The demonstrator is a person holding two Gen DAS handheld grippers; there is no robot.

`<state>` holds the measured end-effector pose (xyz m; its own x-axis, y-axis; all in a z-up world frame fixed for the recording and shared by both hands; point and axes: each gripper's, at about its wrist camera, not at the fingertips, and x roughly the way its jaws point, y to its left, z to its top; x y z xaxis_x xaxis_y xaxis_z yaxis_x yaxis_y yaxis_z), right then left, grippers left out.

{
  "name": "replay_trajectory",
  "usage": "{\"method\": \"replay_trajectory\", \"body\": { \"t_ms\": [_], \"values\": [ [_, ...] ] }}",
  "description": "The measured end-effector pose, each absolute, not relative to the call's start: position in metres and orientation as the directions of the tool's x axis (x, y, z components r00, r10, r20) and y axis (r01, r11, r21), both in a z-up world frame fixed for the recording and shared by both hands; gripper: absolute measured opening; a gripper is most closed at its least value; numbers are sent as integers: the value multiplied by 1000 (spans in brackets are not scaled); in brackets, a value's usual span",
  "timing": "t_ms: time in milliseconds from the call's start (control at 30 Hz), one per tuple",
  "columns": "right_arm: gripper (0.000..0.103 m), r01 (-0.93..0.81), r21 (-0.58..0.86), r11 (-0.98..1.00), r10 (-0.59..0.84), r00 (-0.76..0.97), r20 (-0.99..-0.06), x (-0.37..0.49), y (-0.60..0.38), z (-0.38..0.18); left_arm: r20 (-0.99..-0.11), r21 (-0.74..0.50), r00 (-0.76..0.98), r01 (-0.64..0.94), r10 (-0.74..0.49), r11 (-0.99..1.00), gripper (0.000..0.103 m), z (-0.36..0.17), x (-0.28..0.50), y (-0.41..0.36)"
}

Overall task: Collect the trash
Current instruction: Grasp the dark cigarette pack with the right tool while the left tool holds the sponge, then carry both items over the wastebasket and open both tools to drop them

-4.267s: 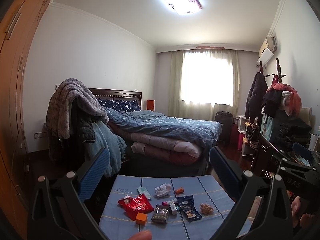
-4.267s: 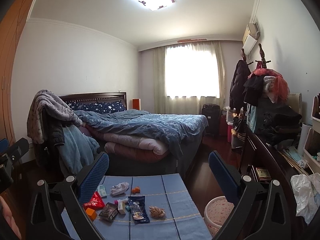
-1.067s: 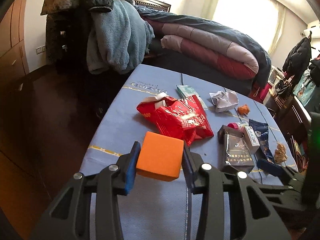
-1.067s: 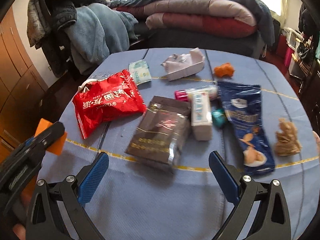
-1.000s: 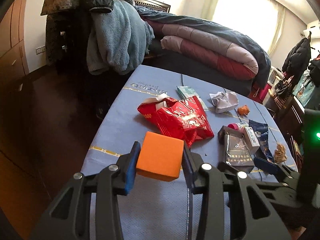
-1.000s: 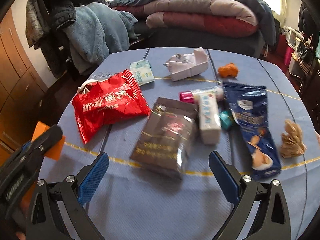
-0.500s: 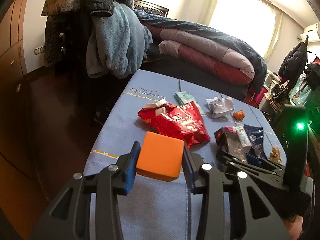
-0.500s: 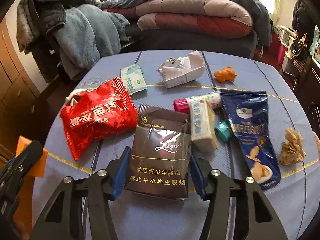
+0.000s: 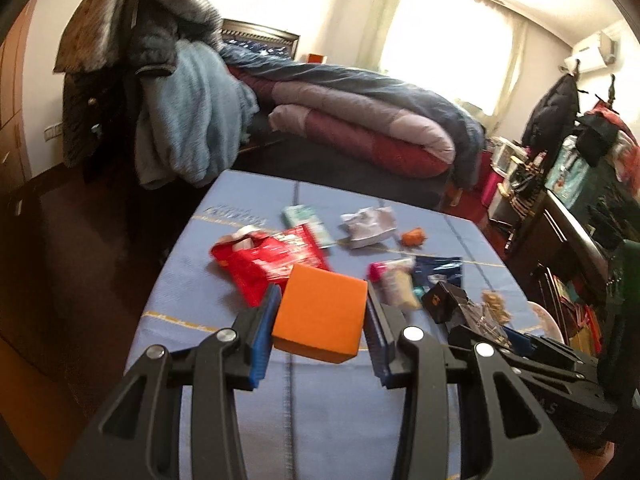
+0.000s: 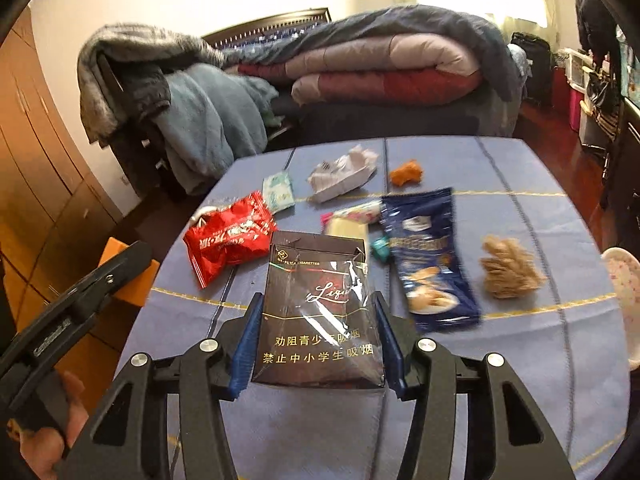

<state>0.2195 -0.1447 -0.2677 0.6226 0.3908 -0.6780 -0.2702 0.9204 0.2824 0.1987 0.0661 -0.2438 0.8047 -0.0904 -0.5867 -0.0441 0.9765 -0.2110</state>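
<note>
The left gripper (image 9: 320, 316) clenched the orange box (image 9: 320, 316) between its 2 jaws; the right gripper (image 10: 316, 340) clamped the cigarette pack (image 10: 318, 308) above the table (image 10: 520, 360).

Cigarette pack (image 10: 318, 312) between right tool (image 10: 316, 344) pads

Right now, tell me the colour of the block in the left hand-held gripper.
Orange block; clearest in the left wrist view.
</note>
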Motion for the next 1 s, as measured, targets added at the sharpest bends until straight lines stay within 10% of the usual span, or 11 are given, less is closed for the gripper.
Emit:
{"method": "replay_trajectory", "body": {
  "t_ms": [1000],
  "values": [
    [53, 238, 225, 945, -61, 802, -594, 174, -419, -257, -533, -137, 684, 511, -498, 848, 41, -200, 247, -231]
  ]
}}
